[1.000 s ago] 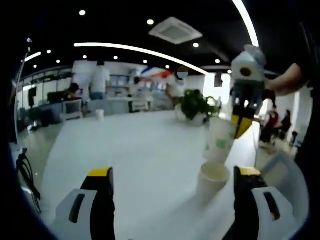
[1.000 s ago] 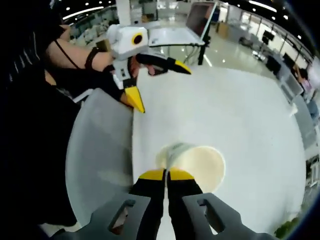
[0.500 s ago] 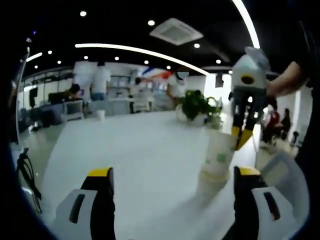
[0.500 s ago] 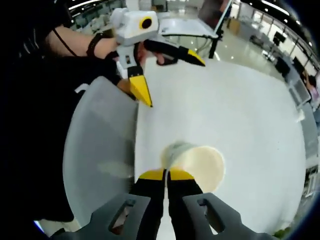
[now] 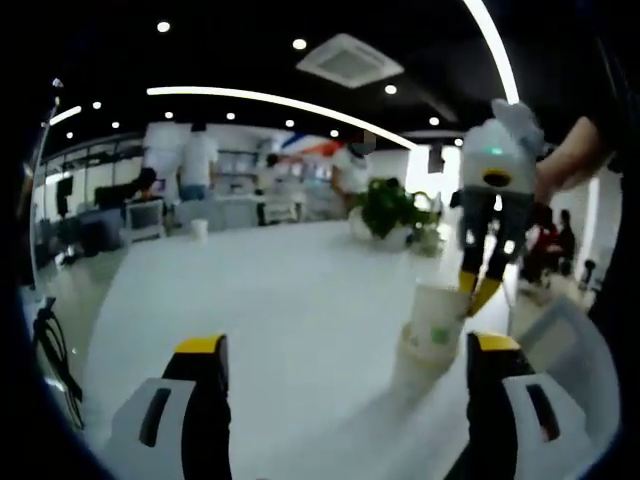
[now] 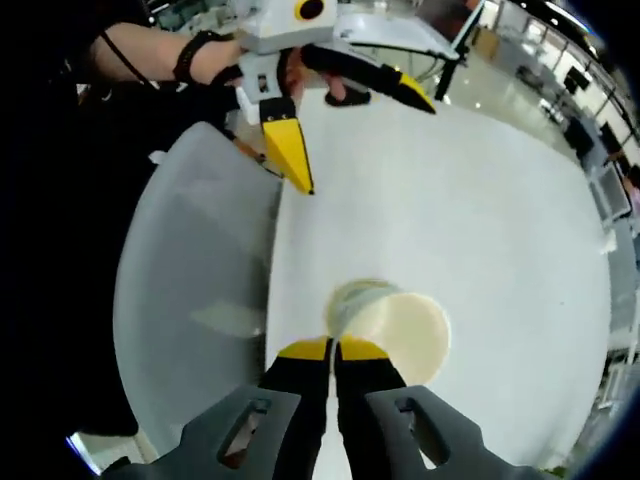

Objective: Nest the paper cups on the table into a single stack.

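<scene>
Right gripper [image 6: 335,348], jaws pinching the rim of a paper cup [image 5: 437,318] seated in a second cup [image 5: 418,348]; left gripper [image 5: 345,345] spread, empty — releasing at a tilt could topple both.

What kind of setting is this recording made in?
Most likely an open-plan office or lab: a large white table, desks with monitors and people standing behind it, a green potted plant, and recessed ceiling lights with a ceiling air vent.
</scene>
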Demonstrator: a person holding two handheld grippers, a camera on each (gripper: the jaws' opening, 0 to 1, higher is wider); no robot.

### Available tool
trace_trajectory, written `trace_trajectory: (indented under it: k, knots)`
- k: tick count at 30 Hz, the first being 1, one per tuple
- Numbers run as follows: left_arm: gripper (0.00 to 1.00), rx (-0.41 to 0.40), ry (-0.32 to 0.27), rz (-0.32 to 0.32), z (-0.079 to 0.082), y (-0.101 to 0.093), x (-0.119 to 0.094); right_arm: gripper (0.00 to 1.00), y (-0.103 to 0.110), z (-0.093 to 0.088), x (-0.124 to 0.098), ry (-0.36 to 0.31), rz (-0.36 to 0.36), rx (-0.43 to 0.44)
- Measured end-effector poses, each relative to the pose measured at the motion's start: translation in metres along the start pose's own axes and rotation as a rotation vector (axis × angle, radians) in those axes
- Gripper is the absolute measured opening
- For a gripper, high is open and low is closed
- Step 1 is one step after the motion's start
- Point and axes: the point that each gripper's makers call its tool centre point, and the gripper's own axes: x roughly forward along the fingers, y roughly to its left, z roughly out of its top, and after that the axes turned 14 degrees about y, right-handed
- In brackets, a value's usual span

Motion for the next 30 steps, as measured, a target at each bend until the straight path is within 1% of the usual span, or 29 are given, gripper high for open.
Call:
trace_trajectory:
  k: [4, 12, 15, 17, 21, 24, 25, 26, 27, 30]
  knots:
    - [0.96, 0.006, 0.006, -0.002, 0.0, 0.001, 0.001, 0.0, 0.0, 0.0, 0.007, 0.016, 0.008, -0.01]
    - [0.97, -0.004, 0.015, 0.002, -0.004, 0.005, 0.0, 0.0, -0.002, 0.004, 0.012, 0.028, 0.029, 0.008]
    - [0.97, -0.003, 0.016, 0.004, -0.005, 0.006, -0.001, 0.0, -0.002, 0.005, 0.015, 0.018, 0.041, 0.005]
    - [0.97, -0.008, 0.023, 0.004, -0.007, 0.007, -0.001, 0.0, -0.002, 0.008, 0.016, -0.002, 0.034, -0.016]
    - [0.97, -0.013, 0.024, 0.009, -0.008, 0.008, -0.002, 0.0, -0.001, 0.007, 0.02, -0.004, 0.038, -0.036]
    - [0.97, -0.015, 0.021, 0.01, -0.007, 0.008, -0.003, 0.08, -0.001, 0.006, 0.025, -0.007, 0.031, -0.047]
    - [0.97, -0.017, 0.022, 0.01, -0.008, 0.008, -0.003, 0.09, -0.001, 0.006, 0.025, -0.008, 0.033, -0.047]
    - [0.97, -0.02, 0.025, 0.009, -0.008, 0.008, -0.002, 0.09, 0.004, 0.009, 0.025, -0.035, 0.058, -0.039]
    - [0.97, -0.022, 0.027, 0.009, -0.009, 0.008, -0.002, 0.09, 0.004, 0.009, 0.025, -0.039, 0.062, -0.036]
    - [0.97, -0.022, 0.027, 0.009, -0.009, 0.008, -0.002, 0.13, 0.003, 0.009, 0.023, -0.056, 0.045, -0.042]
